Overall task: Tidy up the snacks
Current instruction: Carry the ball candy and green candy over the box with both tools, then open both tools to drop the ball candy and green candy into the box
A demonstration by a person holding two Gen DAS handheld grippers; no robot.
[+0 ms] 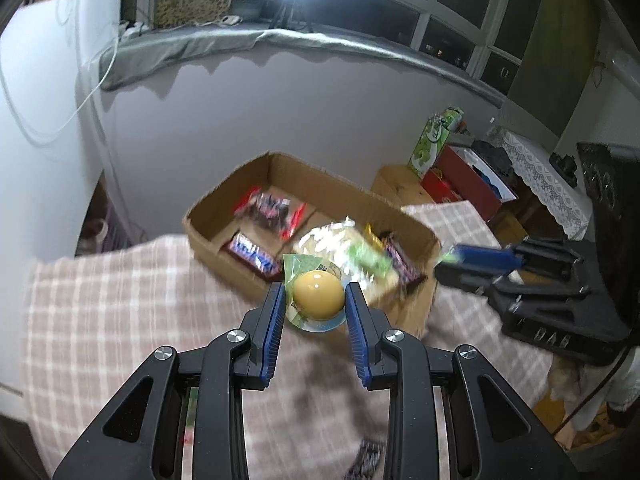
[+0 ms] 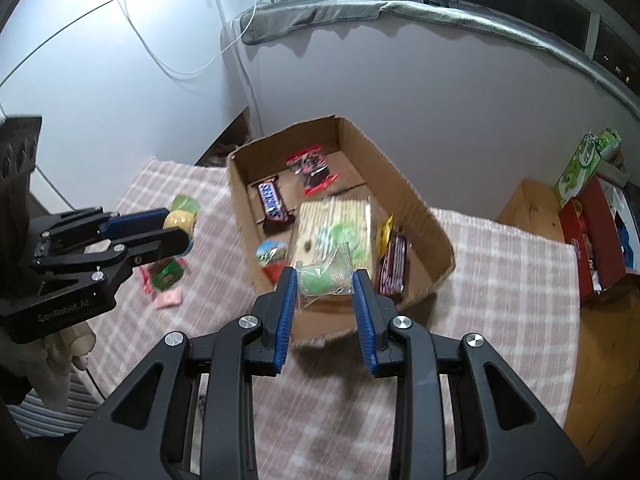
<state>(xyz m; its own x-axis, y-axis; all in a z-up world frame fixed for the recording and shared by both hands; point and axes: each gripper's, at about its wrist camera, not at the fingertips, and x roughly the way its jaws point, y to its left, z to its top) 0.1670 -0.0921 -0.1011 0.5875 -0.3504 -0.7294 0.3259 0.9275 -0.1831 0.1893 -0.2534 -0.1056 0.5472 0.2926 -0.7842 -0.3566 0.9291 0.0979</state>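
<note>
My left gripper [image 1: 315, 300] is shut on a yellow jelly cup [image 1: 318, 295] with a green lid, held above the checked cloth just before the near edge of the cardboard box [image 1: 256, 168]. It also shows in the right wrist view [image 2: 178, 219]. My right gripper [image 2: 325, 286] is shut on a clear packet of green candy [image 2: 324, 280], held over the box's near edge [image 2: 440, 232]. The box holds chocolate bars [image 2: 272, 200], a red-edged packet [image 2: 314, 168], a big pale snack bag [image 2: 336, 224] and other wrapped snacks.
Loose snacks [image 2: 166, 276] and a pink piece [image 2: 168, 300] lie on the checked cloth [image 2: 500, 272] left of the box. A red box [image 2: 592, 236] and a green carton [image 2: 584, 164] stand at the right. The wall is close behind the box.
</note>
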